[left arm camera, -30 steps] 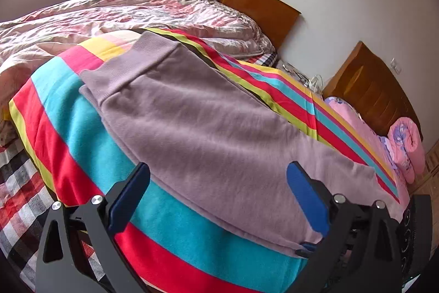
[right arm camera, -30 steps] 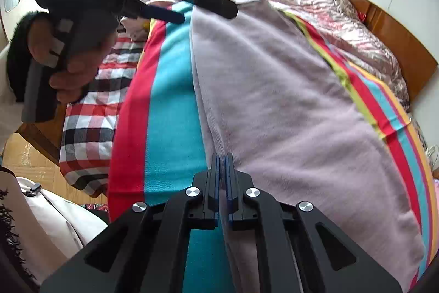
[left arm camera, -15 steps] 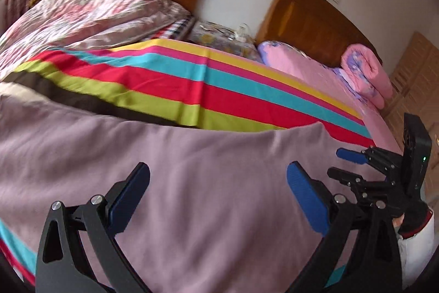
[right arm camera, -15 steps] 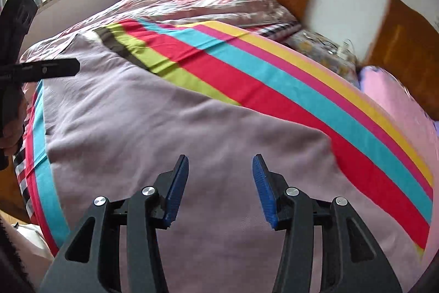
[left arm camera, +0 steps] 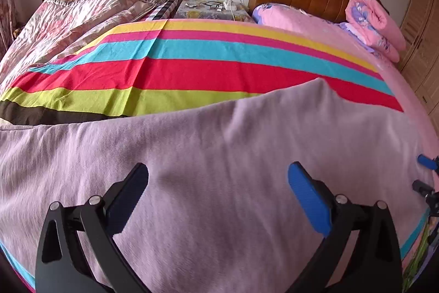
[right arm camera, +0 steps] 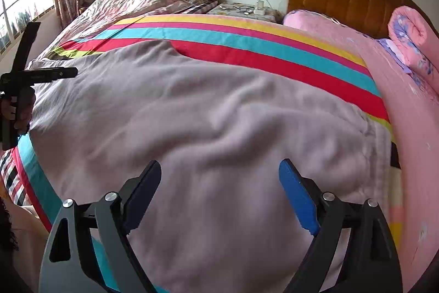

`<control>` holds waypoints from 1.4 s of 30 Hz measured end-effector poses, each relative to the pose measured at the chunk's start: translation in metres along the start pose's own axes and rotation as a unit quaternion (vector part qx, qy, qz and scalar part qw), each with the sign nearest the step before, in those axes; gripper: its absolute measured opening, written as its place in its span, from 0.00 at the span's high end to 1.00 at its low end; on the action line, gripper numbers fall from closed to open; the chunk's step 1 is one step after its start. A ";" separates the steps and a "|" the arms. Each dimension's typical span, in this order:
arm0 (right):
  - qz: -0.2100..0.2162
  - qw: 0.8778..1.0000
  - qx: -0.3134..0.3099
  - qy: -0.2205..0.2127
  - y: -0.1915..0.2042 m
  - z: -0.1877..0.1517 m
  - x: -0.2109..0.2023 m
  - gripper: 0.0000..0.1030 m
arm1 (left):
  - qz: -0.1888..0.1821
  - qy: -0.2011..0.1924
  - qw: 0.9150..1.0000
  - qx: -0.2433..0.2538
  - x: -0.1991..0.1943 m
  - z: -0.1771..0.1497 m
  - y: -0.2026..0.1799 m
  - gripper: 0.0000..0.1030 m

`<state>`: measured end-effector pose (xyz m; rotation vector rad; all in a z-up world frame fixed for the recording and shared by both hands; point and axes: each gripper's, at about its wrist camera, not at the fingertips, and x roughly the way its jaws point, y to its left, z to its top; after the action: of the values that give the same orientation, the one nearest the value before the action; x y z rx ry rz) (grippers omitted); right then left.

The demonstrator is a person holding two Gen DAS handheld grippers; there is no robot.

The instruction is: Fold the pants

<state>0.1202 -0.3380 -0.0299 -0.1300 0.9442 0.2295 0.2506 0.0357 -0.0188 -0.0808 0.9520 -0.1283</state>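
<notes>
The mauve pants [left arm camera: 214, 156] lie spread flat on a striped sheet [left arm camera: 192, 73] on the bed. They also fill the right wrist view [right arm camera: 197, 123], lightly wrinkled. My left gripper [left arm camera: 218, 183] is open and empty, hovering just above the pants. My right gripper [right arm camera: 219, 180] is open and empty above the pants as well. The right gripper's tips show at the right edge of the left wrist view [left arm camera: 425, 175]. The left gripper shows at the left edge of the right wrist view [right arm camera: 24, 79], held in a hand.
A floral quilt [left arm camera: 76, 16] lies at the back left. A nightstand [left arm camera: 214, 9] with glasses and a charger stands between two wooden headboards. A pink bed [right arm camera: 406, 128] with a rolled pink blanket [left arm camera: 376, 21] lies right. A wardrobe [left arm camera: 422, 46] stands far right.
My right gripper went from shut on the pants' edge to wide open and let it go. Both grippers swung to face the headboards. My left gripper stayed open.
</notes>
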 end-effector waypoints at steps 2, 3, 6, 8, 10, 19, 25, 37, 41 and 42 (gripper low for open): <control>0.005 1.000 -0.002 -0.005 -0.013 -0.015 0.002 0.16 | -0.012 -0.006 1.000 0.009 -0.003 0.001 -0.016 0.01; 0.012 1.000 -0.004 -0.016 -0.013 -0.020 -0.002 0.16 | -0.016 -0.002 1.000 0.022 -0.002 0.000 -0.027 0.01; 0.003 0.999 -0.008 -0.031 -0.013 -0.027 -0.016 0.17 | -0.006 0.028 0.998 0.061 0.014 -0.007 -0.055 0.01; 0.006 0.998 0.011 -0.061 -0.019 -0.033 -0.031 0.16 | -0.008 0.035 0.997 0.074 0.019 -0.011 -0.069 0.01; 0.005 0.998 0.014 -0.058 -0.021 -0.043 -0.029 0.16 | -0.014 0.038 0.995 0.091 0.022 -0.010 -0.084 0.01; 0.027 0.996 0.029 -0.080 -0.032 -0.065 -0.040 0.16 | -0.031 0.026 0.991 0.129 0.030 -0.001 -0.144 0.01; 0.028 0.997 0.013 -0.075 -0.029 -0.067 -0.042 0.16 | -0.038 0.041 0.984 0.168 0.057 -0.015 -0.181 0.01; 0.008 0.977 0.147 -0.152 -0.058 -0.088 -0.087 0.15 | -0.103 0.014 0.978 0.180 0.040 0.031 -0.243 0.01; 0.019 0.977 0.150 -0.152 -0.054 -0.077 -0.083 0.14 | -0.126 0.009 0.966 0.227 0.060 0.028 -0.302 0.01; 0.023 0.979 0.139 -0.150 -0.049 -0.072 -0.080 0.14 | -0.137 0.013 0.964 0.228 0.065 0.028 -0.314 0.01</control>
<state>0.0305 -0.4112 -0.0058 0.1809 0.6694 0.1514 0.2874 -0.2842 -0.0158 0.2172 0.9141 -0.6028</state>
